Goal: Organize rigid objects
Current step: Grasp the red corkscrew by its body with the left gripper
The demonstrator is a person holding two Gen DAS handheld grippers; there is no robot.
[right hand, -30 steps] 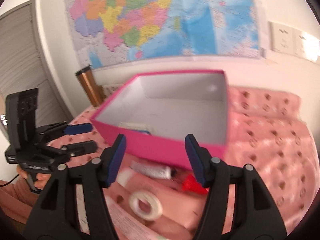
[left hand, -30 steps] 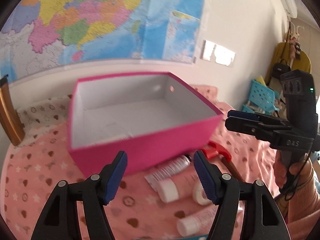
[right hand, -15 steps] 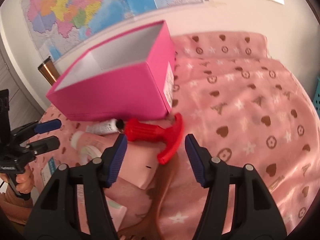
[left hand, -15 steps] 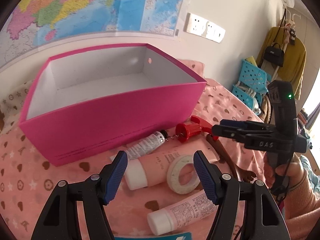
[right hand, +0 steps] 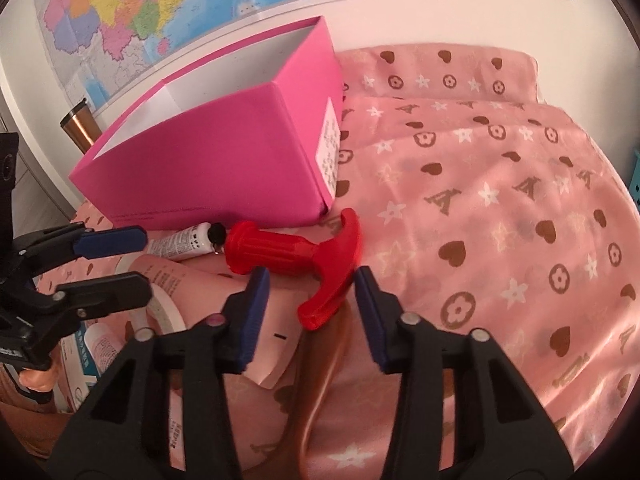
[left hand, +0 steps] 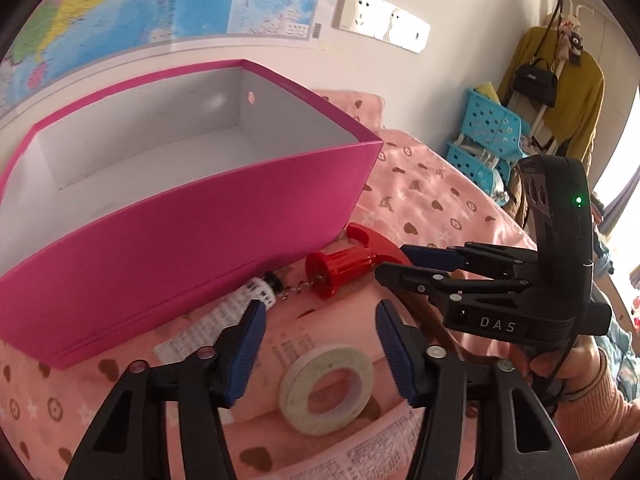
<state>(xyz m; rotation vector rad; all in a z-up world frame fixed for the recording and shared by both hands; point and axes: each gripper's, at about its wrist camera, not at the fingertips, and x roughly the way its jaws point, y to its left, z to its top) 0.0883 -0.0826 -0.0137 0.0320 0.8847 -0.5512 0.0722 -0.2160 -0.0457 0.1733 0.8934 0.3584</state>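
Step in hand: approach for pick-up; nothing is yet lifted. The pink box [left hand: 172,240] stands at left on the pink bedspread [right hand: 500,200], its visible interior bare. The left gripper [left hand: 318,344] hovers above the tape roll [left hand: 326,388] and pink tube [left hand: 276,348]; its jaws have just been closing and grasp nothing. The right gripper [right hand: 310,312], jaws likewise just closing, straddles the T-handle of the red corkscrew [right hand: 292,258] without contact. Next move, as judged: lower, clamp, carry to the box. Obstructions: small white tube [right hand: 184,242] touching the corkscrew tip; brown handle [right hand: 320,360] beneath.
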